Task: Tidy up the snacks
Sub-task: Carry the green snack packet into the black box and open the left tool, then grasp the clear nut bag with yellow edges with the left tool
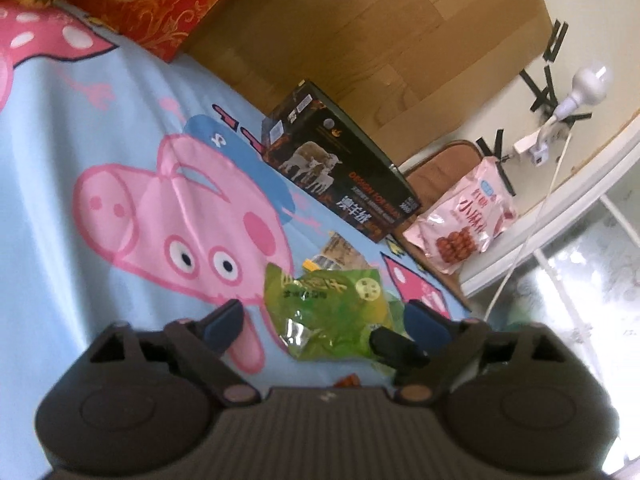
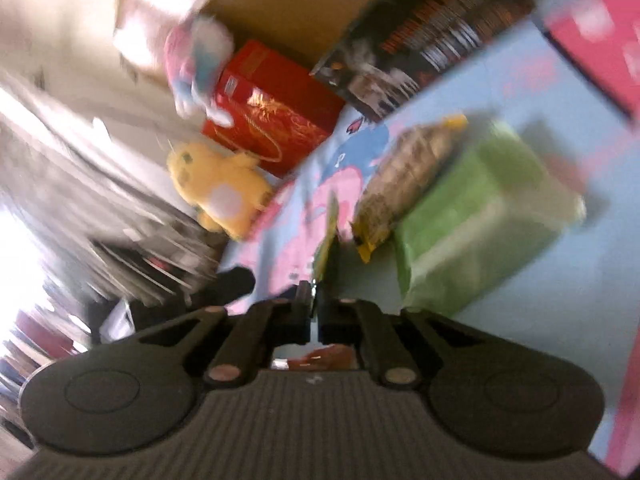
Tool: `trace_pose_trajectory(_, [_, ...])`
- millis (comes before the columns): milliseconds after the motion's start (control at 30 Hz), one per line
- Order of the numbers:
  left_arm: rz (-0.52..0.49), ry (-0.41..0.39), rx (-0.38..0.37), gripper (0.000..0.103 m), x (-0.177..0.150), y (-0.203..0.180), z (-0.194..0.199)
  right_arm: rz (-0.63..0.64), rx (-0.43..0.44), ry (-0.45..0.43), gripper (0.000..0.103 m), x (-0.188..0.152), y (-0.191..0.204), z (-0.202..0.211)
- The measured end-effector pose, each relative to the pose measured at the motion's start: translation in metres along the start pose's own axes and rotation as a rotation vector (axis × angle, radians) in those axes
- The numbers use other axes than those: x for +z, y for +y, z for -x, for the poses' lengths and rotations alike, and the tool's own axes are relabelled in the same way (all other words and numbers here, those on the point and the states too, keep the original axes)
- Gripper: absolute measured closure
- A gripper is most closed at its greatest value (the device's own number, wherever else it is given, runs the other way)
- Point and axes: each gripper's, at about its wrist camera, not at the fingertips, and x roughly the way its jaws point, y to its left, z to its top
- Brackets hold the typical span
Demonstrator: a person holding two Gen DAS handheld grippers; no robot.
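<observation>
In the left wrist view, the left gripper (image 1: 324,320) hangs with its fingers spread wide over a light blue cartoon-pig bedsheet (image 1: 100,120); a green snack bag (image 1: 332,312) lies between the fingertips, a second brownish packet (image 1: 340,254) just behind it; a dark clip-like piece (what it is I cannot tell) overlaps the bag's right edge; beyond stands a black box printed with sheep (image 1: 340,168), a red gift bag (image 1: 160,0) against the wooden headboard (image 1: 380,40), and a pink snack bag (image 1: 464,220) propped off the sheet's far edge.

The right wrist view is smeared by motion; the right gripper (image 2: 318,296) has its fingers drawn together, seemingly pinching the thin edge of a green snack bag (image 2: 480,220); the brownish packet (image 2: 404,172) rests against it; a yellow plush toy (image 2: 220,188) and the red gift bag (image 2: 276,120) sit further off.
</observation>
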Motion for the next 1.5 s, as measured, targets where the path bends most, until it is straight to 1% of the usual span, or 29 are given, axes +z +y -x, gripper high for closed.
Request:
trace_pose_trajectory(33, [0.007,-0.001,-0.009,0.007,-0.001,0.0,0.001,-0.051,0.032,0.003,0.098,0.0,-0.005,0.002])
trace_pose_trajectory(100, [0.03,-0.001,-0.039,0.006,-0.003,0.0,0.002,-0.131,0.096,0.006,0.098,0.001,-0.01,0.004])
trace_pose_trajectory(167, [0.076,0.006,-0.095,0.012,-0.004,0.001,0.001,-0.175,0.159,0.011,0.099,0.001,-0.009,0.008])
trace_pose_trajectory(200, [0.099,0.015,-0.129,0.03,-0.004,0.001,-0.001,-0.179,0.178,0.011,0.099,0.001,-0.007,0.009])
trace_pose_trajectory(233, [0.11,0.021,-0.155,0.039,-0.002,0.0,-0.004,-0.156,0.201,-0.005,0.099,0.001,-0.003,0.011])
trace_pose_trajectory(267, [0.111,0.02,-0.181,0.046,0.001,-0.002,-0.005,-0.149,0.215,-0.001,0.099,0.003,0.001,0.014])
trace_pose_trajectory(300, [0.107,0.02,-0.206,0.059,0.006,-0.006,-0.007,-0.136,0.215,-0.003,0.1,0.005,0.006,0.016])
trace_pose_trajectory(333, [0.095,0.019,-0.221,0.063,0.012,-0.012,-0.009,-0.113,0.2,-0.014,0.1,0.009,0.011,0.018])
trace_pose_trajectory(467, [0.018,0.002,-0.219,0.062,0.044,-0.042,-0.023,-0.088,0.21,-0.045,0.1,0.034,0.023,0.023])
trace_pose_trajectory(567, [-0.028,-0.028,-0.219,0.062,0.075,-0.06,-0.031,-0.009,0.193,-0.098,0.1,0.063,0.042,0.028])
trace_pose_trajectory(600, [-0.045,-0.052,-0.208,0.056,0.084,-0.063,-0.032,0.017,0.185,-0.114,0.1,0.073,0.049,0.029])
trace_pose_trajectory(633, [-0.048,-0.07,-0.2,0.047,0.091,-0.065,-0.034,0.048,0.179,-0.132,0.1,0.084,0.056,0.03])
trace_pose_trajectory(667, [-0.043,-0.088,-0.194,0.043,0.098,-0.064,-0.035,0.073,0.172,-0.152,0.1,0.096,0.063,0.028])
trace_pose_trajectory(700, [-0.035,-0.103,-0.191,0.033,0.105,-0.063,-0.038,0.091,0.169,-0.169,0.1,0.108,0.069,0.028])
trace_pose_trajectory(733, [-0.031,-0.113,-0.188,0.029,0.112,-0.062,-0.042,0.107,0.163,-0.183,0.1,0.12,0.073,0.025])
trace_pose_trajectory(833, [-0.068,-0.129,-0.133,0.029,0.129,-0.063,-0.061,0.139,0.143,-0.199,0.1,0.15,0.078,0.011])
trace_pose_trajectory(933, [-0.164,-0.16,-0.025,0.03,0.142,-0.07,-0.081,0.133,0.129,-0.199,0.1,0.174,0.072,-0.009])
trace_pose_trajectory(1000, [-0.194,-0.147,0.039,0.033,0.152,-0.072,-0.099,0.123,0.104,-0.187,0.1,0.186,0.064,-0.024])
trace_pose_trajectory(1033, [-0.204,-0.137,0.056,0.035,0.156,-0.072,-0.107,0.121,0.077,-0.181,0.1,0.19,0.059,-0.033])
trace_pose_trajectory(1067, [-0.216,-0.129,0.08,0.035,0.158,-0.071,-0.115,0.125,0.046,-0.17,0.1,0.196,0.051,-0.034])
trace_pose_trajectory(1100, [-0.229,-0.121,0.118,0.035,0.158,-0.071,-0.122,0.141,-0.003,-0.159,0.095,0.197,0.048,-0.041])
trace_pose_trajectory(1133, [-0.235,-0.111,0.145,0.038,0.157,-0.071,-0.125,0.175,-0.087,-0.141,0.093,0.198,0.047,-0.049])
trace_pose_trajectory(1167, [-0.238,-0.102,0.15,0.04,0.154,-0.071,-0.125,0.211,-0.188,-0.129,0.088,0.196,0.048,-0.054])
trace_pose_trajectory(1200, [-0.245,-0.097,0.13,0.041,0.149,-0.071,-0.12,0.253,-0.242,-0.125,0.086,0.193,0.051,-0.054])
trace_pose_trajectory(1233, [-0.258,-0.1,0.11,0.041,0.141,-0.072,-0.111,0.296,-0.253,-0.132,0.084,0.187,0.056,-0.047])
trace_pose_trajectory(1300, [-0.285,-0.087,0.096,0.042,0.123,-0.072,-0.094,0.361,-0.214,-0.166,0.077,0.171,0.063,-0.021])
trace_pose_trajectory(1367, [-0.289,-0.043,0.117,0.043,0.1,-0.069,-0.081,0.445,-0.184,-0.161,0.075,0.146,0.067,0.006])
trace_pose_trajectory(1433, [-0.262,0.006,0.119,0.043,0.075,-0.061,-0.07,0.479,-0.217,-0.11,0.072,0.123,0.06,0.019])
trace_pose_trajectory(1500, [-0.199,0.062,0.105,0.043,0.055,-0.051,-0.066,0.463,-0.269,-0.063,0.072,0.107,0.044,0.021])
